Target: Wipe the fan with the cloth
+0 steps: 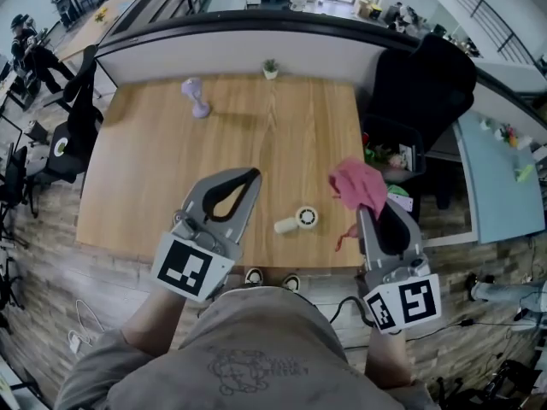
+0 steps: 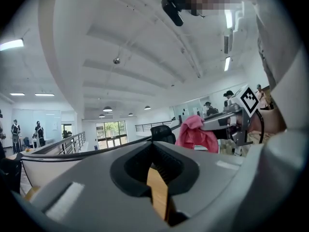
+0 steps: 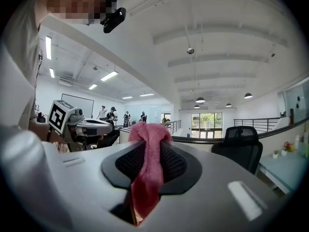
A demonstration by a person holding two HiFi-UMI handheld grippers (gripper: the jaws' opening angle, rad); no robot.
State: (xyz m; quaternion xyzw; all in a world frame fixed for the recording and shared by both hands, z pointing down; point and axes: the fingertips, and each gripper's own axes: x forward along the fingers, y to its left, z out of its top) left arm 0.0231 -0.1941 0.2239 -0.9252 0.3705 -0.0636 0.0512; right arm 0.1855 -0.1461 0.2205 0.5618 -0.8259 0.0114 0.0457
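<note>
A small white fan [image 1: 301, 219] lies on its side near the front edge of the wooden table [image 1: 171, 161]. Left of it and nearer to me, my left gripper [image 1: 253, 176] is raised above the table and stands shut with nothing in its jaws [image 2: 153, 145]. A strip of table wood shows through the gap behind its closed tips. To the fan's right, my right gripper [image 1: 366, 210] is shut on a pink cloth [image 1: 359, 184]. The cloth [image 3: 148, 163] bunches over the right gripper [image 3: 150, 140] tips and hangs down between the jaws. It also shows as a pink cloth [image 2: 195, 134] in the left gripper view.
A lilac dumbbell-shaped object [image 1: 196, 97] and a tiny potted plant [image 1: 270, 68] stand near the table's far edge. A black office chair [image 1: 423, 79] and a bin of odds and ends [image 1: 389, 156] crowd the right side. A pale blue table [image 1: 496, 186] lies further right.
</note>
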